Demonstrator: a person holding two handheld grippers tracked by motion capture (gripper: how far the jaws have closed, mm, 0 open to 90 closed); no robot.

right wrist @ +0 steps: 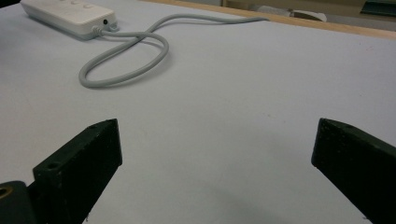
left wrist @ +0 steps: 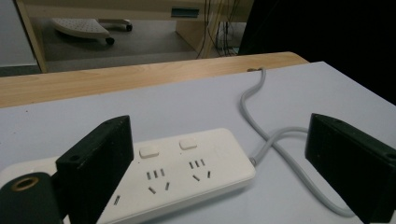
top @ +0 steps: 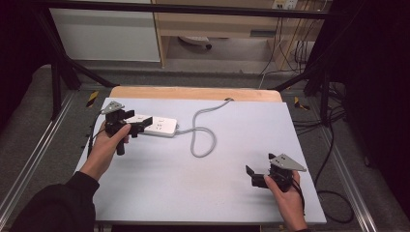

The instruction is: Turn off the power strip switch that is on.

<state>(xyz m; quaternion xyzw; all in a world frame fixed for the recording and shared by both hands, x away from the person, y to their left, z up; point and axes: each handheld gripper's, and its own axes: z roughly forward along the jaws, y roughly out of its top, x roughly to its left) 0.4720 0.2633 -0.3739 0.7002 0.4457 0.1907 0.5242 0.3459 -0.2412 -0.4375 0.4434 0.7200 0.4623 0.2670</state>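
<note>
Power strip [top: 155, 125]: white, flat on the table [top: 203, 193] at about 10 o'clock, 2 switches facing up.
Cord [top: 203, 133]: grey, leaves the strip's right end, makes 1 loop, runs to the far edge at 12 o'clock.
Left gripper [top: 131, 122]: jaws wide apart over the strip's left end, gripping nothing.
Right gripper [top: 255, 175]: at about 4 o'clock, jaws spread wide above bare table, holding nothing.
</note>
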